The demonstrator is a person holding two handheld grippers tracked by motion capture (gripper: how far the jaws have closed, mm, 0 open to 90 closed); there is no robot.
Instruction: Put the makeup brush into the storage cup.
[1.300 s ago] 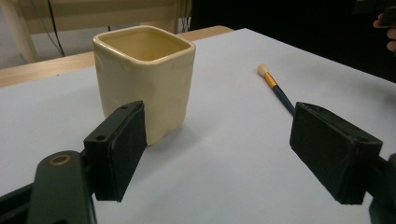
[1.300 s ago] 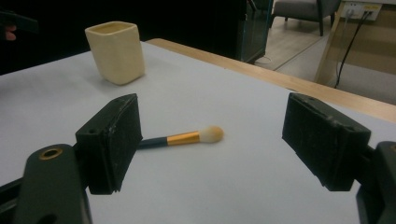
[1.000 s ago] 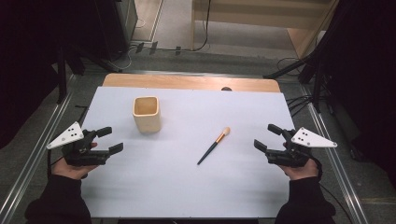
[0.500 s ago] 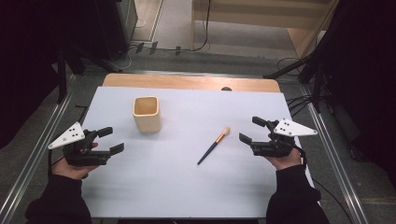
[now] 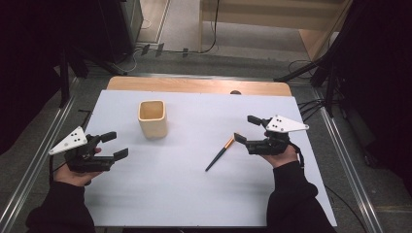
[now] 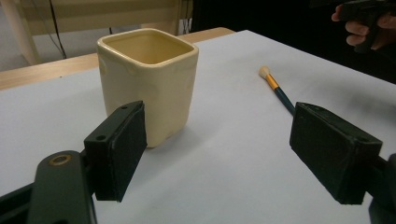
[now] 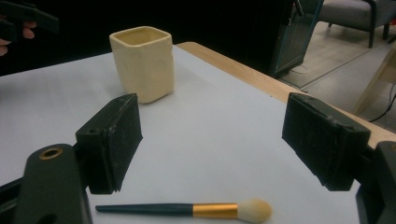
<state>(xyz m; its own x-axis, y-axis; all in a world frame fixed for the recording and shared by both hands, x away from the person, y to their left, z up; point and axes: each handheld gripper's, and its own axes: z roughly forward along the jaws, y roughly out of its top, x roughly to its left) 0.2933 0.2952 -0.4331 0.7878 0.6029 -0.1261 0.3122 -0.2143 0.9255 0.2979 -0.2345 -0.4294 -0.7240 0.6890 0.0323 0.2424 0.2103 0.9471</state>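
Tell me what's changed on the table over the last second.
The right gripper has slid in from the table's right edge toward the makeup brush; its open jaws now sit at the bristle end, not gripping it. The left gripper, the brush and the cream cup stayed put.

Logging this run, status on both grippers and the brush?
Right gripper open, at brush tip, nothing held. Left gripper open, idle. Cup upright, apart. Nothing blocking.

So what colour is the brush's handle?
Dark teal handle with a gold band, clearest in the right gripper view.
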